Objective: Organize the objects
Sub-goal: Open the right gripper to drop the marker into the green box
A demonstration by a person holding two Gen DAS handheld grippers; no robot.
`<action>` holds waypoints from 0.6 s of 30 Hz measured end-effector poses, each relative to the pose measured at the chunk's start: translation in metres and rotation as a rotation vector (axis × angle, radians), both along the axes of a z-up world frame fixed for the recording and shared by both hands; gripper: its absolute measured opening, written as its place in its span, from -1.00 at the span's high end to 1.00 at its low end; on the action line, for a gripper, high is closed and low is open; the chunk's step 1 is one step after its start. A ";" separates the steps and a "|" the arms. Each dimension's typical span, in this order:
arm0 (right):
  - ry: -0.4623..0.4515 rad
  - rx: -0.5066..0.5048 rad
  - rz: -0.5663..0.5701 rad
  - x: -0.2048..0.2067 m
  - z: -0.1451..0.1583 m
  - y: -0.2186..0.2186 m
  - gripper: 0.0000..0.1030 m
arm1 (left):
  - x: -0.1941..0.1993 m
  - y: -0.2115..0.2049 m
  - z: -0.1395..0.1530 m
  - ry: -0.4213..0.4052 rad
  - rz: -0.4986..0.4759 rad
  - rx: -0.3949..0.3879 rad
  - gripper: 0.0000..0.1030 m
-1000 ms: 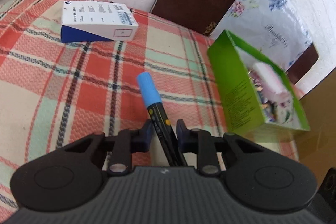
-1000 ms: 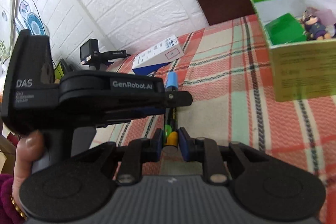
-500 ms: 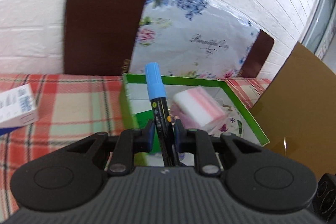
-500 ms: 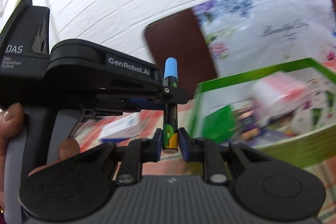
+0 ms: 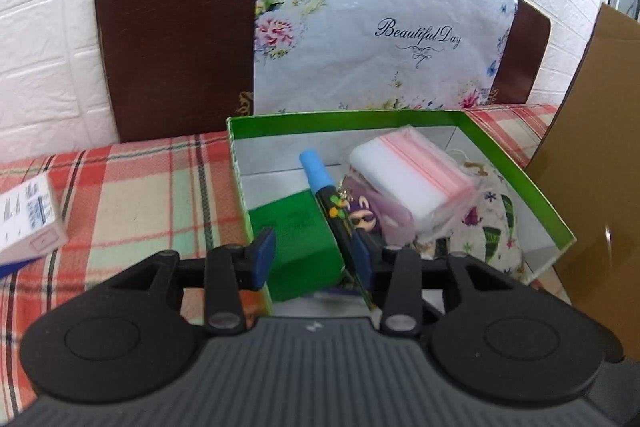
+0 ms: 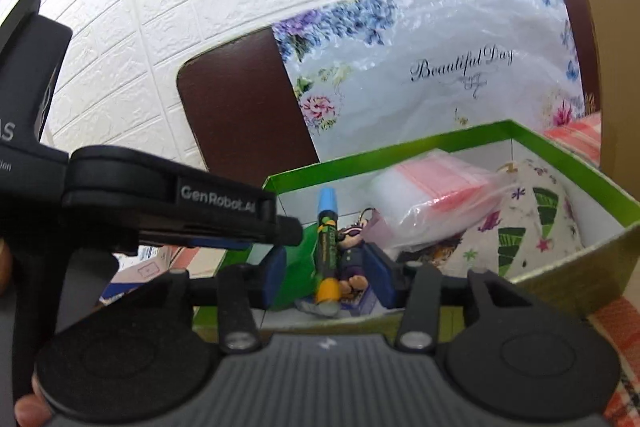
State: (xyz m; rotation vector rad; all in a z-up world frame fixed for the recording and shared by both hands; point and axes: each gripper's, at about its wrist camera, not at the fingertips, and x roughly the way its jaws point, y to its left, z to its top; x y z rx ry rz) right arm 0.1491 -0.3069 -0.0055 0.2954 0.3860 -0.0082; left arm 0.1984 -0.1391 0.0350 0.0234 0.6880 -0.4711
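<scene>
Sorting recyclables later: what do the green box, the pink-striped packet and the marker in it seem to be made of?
Green box: probably cardboard, glossy green outside, white inside, thin folded walls. Pink-striped packet: apparently clear plastic bags, shiny and creased. Marker: likely hard plastic, smooth blue cap, printed black barrel.

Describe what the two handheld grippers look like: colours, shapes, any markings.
Both are matt black plastic. The left gripper and right gripper each have a ribbed grey-black body, two round side discs, silver pivot screws and blue finger pads. Seen side-on, the left one carries white "GenRobot.AI" lettering.
</scene>
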 end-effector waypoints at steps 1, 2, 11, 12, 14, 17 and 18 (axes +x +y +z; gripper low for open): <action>0.002 -0.004 0.004 -0.005 0.001 0.001 0.14 | -0.005 0.002 0.002 -0.006 -0.001 -0.003 0.14; 0.000 -0.003 0.008 -0.010 0.001 0.003 0.13 | -0.012 0.003 0.003 -0.022 -0.001 0.002 0.13; -0.008 -0.105 0.013 -0.057 0.004 0.031 0.02 | -0.061 0.013 0.002 -0.085 0.047 0.081 -0.12; 0.007 -0.108 0.019 -0.060 0.002 0.033 0.02 | -0.063 0.015 -0.001 -0.078 0.055 0.092 -0.12; 0.042 -0.104 0.031 -0.065 -0.004 0.036 0.02 | -0.067 0.021 -0.008 -0.057 0.072 0.113 -0.12; 0.085 -0.088 0.050 -0.070 -0.011 0.041 0.02 | -0.073 0.032 -0.018 -0.029 0.098 0.127 -0.12; 0.096 -0.088 0.058 -0.071 -0.013 0.043 0.02 | -0.075 0.036 -0.021 -0.022 0.106 0.132 -0.13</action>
